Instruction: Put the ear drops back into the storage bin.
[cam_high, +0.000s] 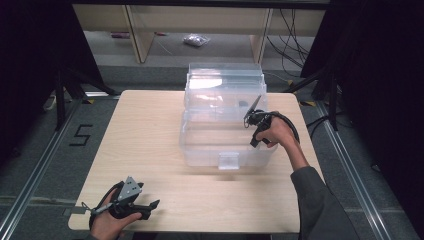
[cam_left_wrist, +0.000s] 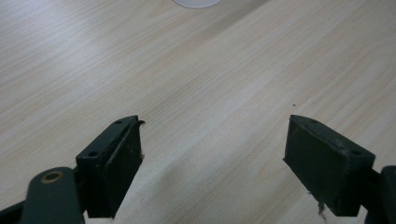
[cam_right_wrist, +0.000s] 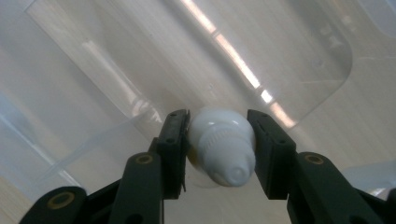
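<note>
Right gripper (cam_right_wrist: 218, 147), mid-frame, pinches a small white ribbed bottle cap (cam_right_wrist: 222, 144) over the clear plastic storage box (cam_high: 200, 145); left gripper (cam_left_wrist: 212, 161) spread, lower left. Floor marking reads "5" (cam_high: 80, 135).

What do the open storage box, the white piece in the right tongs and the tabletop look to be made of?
Storage box: clear, glossy plastic; the table shows through it and it catches glare.
White piece: probably smooth moulded plastic, with a ribbed collar and soft sheen.
Tabletop: pale matte wood grain, possibly laminate.
</note>
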